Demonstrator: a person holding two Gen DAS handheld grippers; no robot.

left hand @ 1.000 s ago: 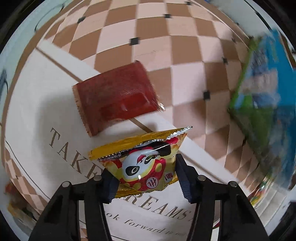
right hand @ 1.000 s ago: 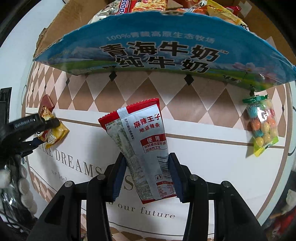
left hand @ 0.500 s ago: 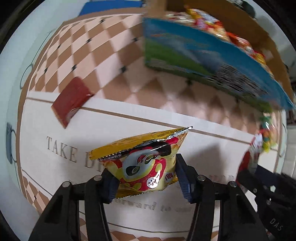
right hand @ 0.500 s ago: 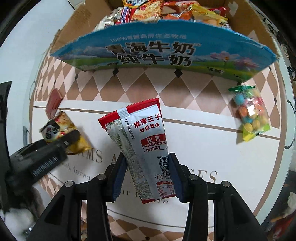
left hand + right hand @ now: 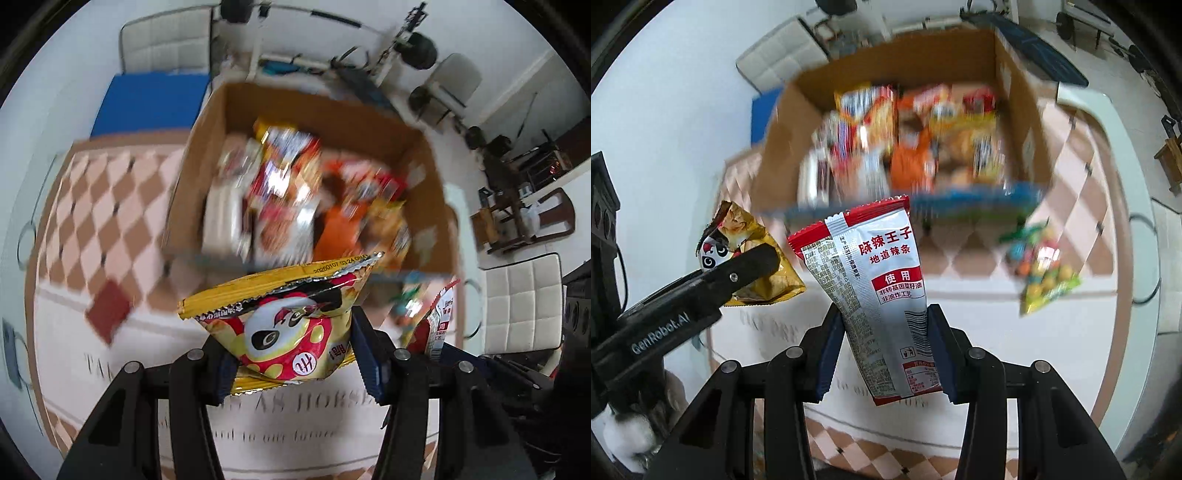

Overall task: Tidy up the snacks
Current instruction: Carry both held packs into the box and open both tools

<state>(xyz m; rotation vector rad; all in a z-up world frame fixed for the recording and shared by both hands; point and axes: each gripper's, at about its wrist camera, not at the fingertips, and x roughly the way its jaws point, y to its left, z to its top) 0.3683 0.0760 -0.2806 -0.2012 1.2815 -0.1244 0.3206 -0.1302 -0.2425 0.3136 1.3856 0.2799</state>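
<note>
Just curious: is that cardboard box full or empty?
Fairly full: the open box shows a jumble of snack packets across its inside.

Both claws clamped: left claw [image 5: 291, 363]; right claw [image 5: 884, 352]

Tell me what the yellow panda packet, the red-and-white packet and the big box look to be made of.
Yellow panda packet: glossy printed foil or plastic film, likely metallised; silvery serrated top seam, bright glare.
Red-and-white packet: smooth plastic film with a duller sheen; crimped red top edge, soft creases.
Big box: brown corrugated cardboard, matte inside walls; its near flap looks printed blue, though blurred.
</note>
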